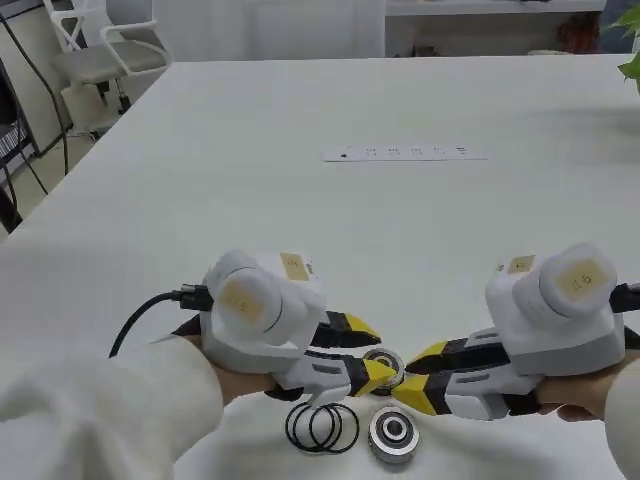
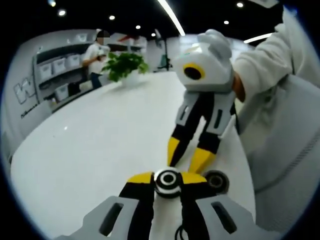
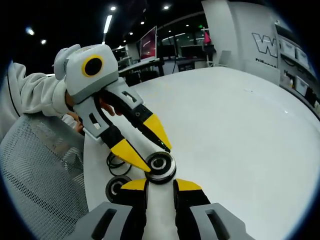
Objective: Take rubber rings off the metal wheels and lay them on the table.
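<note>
Low and right of centre in the head view, the left gripper [image 1: 378,354] and right gripper [image 1: 402,376] meet tip to tip over the white table [image 1: 300,220], and the held wheel [image 1: 384,362] sits between them, just above the tabletop. Its flat face and centre hole are turned up toward the cameras, so its axle runs roughly upright. In the left gripper view, that gripper's 2 yellow tips press against opposite sides of the held wheel [image 2: 167,182], closed onto it. The right gripper [image 2: 186,157] comes down from the upper right of that view with its jaws only slightly apart, their tips at the wheel's far edge. Whether they pinch anything cannot be told. In the head view the yellow tips cover most of the wheel's rim, and whether a rubber band sits on it is hard to make out. The second wheel [image 1: 392,435] lies flat on the table below the jaws, hole upward, near the bottom edge of the frame. Just left of it, the rubber rings [image 1: 322,427] lie flat in an overlapping cluster of what looks like 3 thin black loops. In the right gripper view they are partly hidden behind the left gripper's lower jaw. A white sleeve [image 1: 100,410] is cut off at the lower left corner of the head view, and a power strip [image 1: 405,153] lies well beyond, above centre.
</note>
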A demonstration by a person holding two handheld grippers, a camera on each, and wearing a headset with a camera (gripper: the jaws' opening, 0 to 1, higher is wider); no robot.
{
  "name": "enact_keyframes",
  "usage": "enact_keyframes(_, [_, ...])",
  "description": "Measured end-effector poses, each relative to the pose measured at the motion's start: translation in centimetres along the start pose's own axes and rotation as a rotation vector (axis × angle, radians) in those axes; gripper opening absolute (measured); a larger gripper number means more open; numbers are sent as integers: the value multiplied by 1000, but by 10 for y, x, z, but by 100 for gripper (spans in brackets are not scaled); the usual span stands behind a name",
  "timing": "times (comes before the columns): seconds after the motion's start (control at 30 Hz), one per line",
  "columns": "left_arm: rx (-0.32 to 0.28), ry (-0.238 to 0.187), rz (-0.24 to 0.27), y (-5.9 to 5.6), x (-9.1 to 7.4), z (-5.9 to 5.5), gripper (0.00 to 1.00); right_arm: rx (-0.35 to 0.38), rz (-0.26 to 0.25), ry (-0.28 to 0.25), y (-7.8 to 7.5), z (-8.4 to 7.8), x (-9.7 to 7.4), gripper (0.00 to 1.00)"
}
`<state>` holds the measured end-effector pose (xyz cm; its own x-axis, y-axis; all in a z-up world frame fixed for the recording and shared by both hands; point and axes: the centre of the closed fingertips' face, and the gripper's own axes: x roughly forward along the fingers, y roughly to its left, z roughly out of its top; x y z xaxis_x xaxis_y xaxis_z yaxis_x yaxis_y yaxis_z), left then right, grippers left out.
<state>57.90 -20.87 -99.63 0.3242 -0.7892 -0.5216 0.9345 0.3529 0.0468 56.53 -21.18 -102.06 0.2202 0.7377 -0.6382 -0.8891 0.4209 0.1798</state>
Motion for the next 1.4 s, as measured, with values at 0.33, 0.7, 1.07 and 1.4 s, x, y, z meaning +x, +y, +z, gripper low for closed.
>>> enact_keyframes(0.33, [-14,12,-4,-3,1,-5,14,39,2,-14,-1,1,2,16])
enact_keyframes(0.7, [-45,-2,2,-2,2,-5,14,-37,-33,8,-5,-1,-2,0])
enact_keyframes(1.07, [-9,2,8,-2,2,-5,13,94,-44,-10,-13,1,-6,0])
enact_keyframes(1.4, [18,6,4,-2,1,-6,13,257,-29,-66,-9,13,-10,0])
